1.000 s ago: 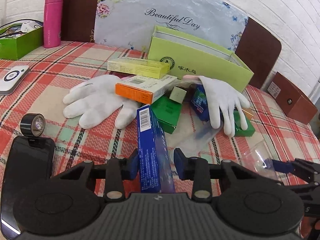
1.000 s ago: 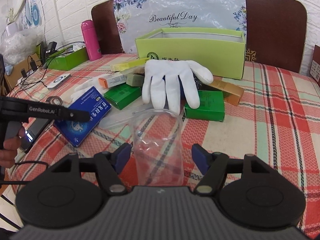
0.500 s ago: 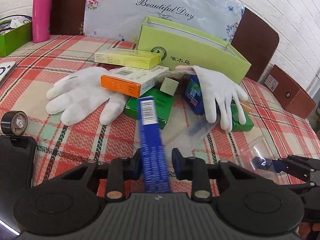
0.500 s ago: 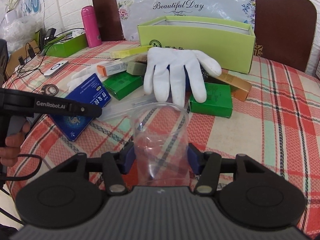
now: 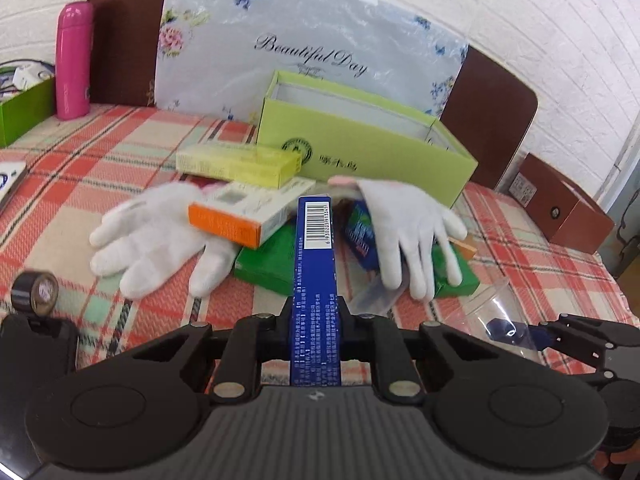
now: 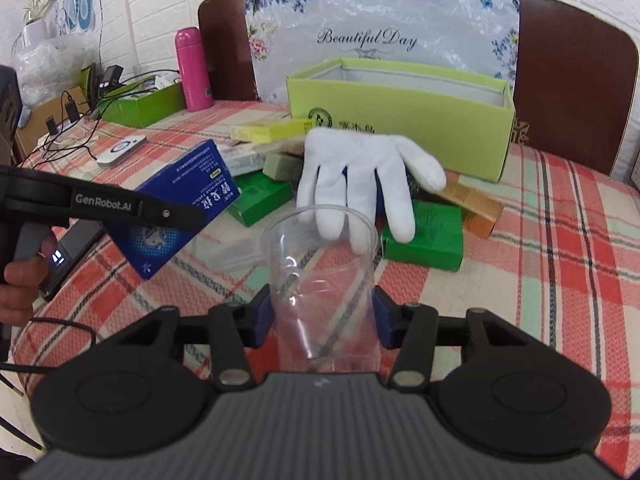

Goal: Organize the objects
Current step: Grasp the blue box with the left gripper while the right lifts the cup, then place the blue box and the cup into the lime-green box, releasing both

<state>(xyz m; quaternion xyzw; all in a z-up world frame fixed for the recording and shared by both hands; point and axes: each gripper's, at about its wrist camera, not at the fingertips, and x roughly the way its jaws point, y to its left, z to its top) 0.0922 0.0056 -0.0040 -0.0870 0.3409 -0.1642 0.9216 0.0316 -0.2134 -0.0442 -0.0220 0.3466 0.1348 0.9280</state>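
Above the near edge of the checked tablecloth (image 5: 120,152), my left gripper (image 5: 315,314) pinches a dark blue carton (image 5: 316,256) by its two broad faces; it is slim, with white print down its narrow side and a barcode at the far end. Its long axis runs straight away from me, toward the open lime-green box (image 5: 372,148) at the far edge, and it hangs clear of the cloth. My right gripper (image 6: 322,316) is pressed against both sides of a clear plastic cup (image 6: 320,276), mouth pointing away and slightly up. Between me and the box lie two white gloves (image 5: 156,236), an orange-ended carton (image 5: 244,216), a yellow carton (image 5: 240,164) and green cartons (image 6: 426,236). Bare cloth lies open toward the right edge.
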